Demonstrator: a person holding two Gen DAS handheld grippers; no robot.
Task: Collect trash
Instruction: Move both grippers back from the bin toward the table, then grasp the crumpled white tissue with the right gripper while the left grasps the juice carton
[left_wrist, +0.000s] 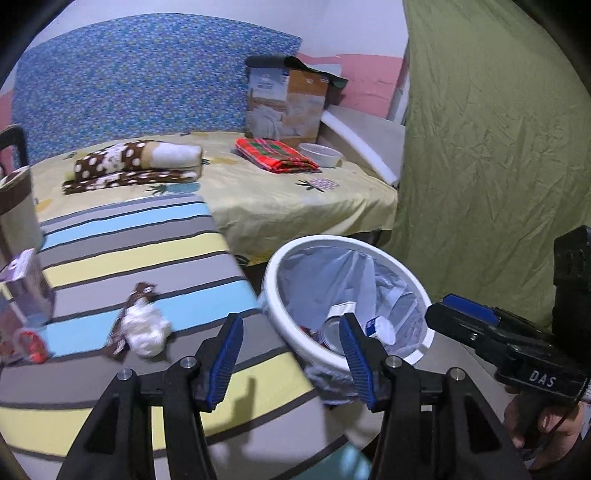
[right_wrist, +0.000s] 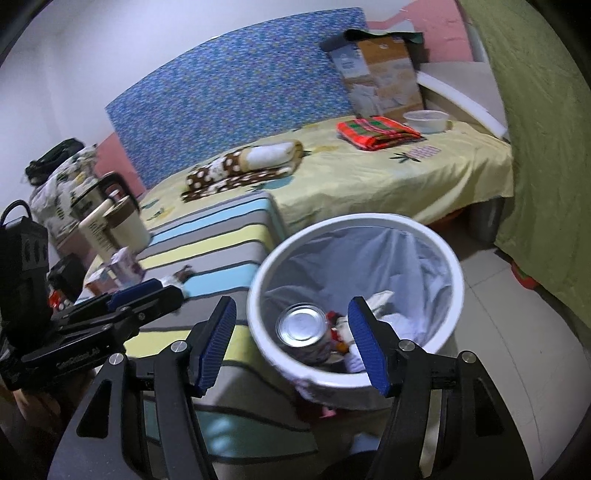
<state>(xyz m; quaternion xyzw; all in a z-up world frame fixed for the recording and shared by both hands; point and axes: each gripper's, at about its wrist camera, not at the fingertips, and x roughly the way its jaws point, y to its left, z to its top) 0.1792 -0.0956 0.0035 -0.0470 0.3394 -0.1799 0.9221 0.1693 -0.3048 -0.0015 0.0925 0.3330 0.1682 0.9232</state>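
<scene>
Partly done, by my reading: the lined white bin (right_wrist: 452, 295) on the floor right of the striped desk (left_wrist: 147, 258) already holds a tin can (right_wrist: 303, 326) and scraps; a crumpled tissue (left_wrist: 146, 328) and brown wrapper (left_wrist: 142, 290) remain on the desk, left; the left claw (left_wrist: 291, 363) and right claw (right_wrist: 291, 345) stand apart, empty.

Shiny metal can (right_wrist: 303, 325), glossy plastic bin (right_wrist: 448, 325), seemingly thin plastic liner (right_wrist: 424, 258).

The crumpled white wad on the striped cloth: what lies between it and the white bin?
Only bare striped cloth lies between the white wad and the bin, as the left wrist view shows.
</scene>
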